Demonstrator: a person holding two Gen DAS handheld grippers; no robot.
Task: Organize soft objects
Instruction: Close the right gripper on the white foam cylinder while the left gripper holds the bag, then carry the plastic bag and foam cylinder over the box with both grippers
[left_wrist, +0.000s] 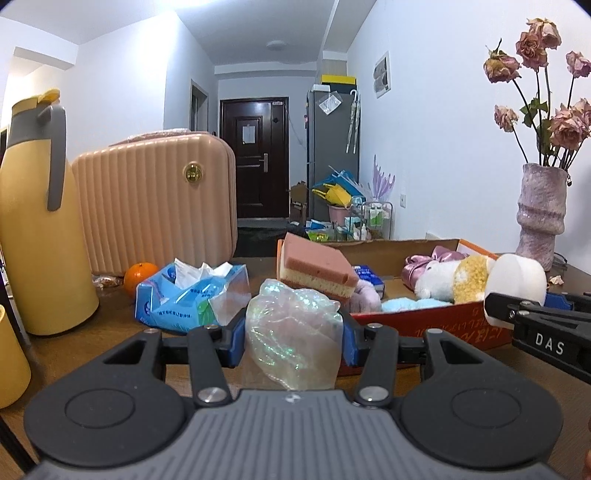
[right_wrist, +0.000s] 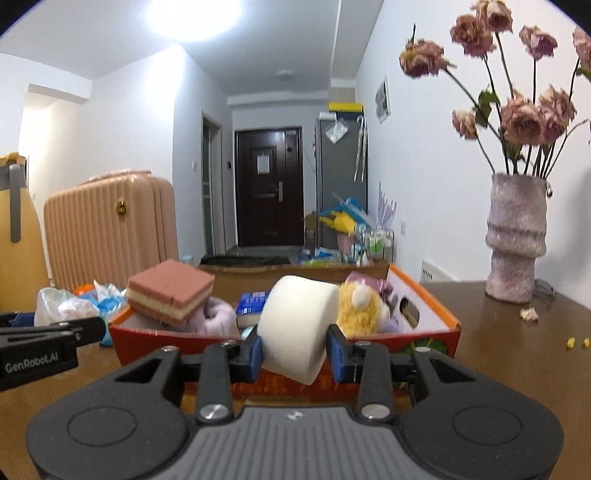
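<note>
Holding two soft things at once, you are mid-way through loading the orange cardboard box (right_wrist: 417, 334) on the brown wooden table (right_wrist: 517, 354). Your right gripper (right_wrist: 294, 350) pinches a white foam cylinder (right_wrist: 297, 325) between its blue pads, lifted just in front of the box's near wall. Your left gripper (left_wrist: 293, 341) is clamped on a crumpled iridescent plastic bag (left_wrist: 291, 332), to the left of the box. Inside already lie a pink-and-yellow layered sponge (right_wrist: 170, 291), tilted on the left rim, and a yellow-and-white plush toy (right_wrist: 364, 312). Next, I judge, you carry the foam over the wall to the free middle and release it there; the bag follows.
</note>
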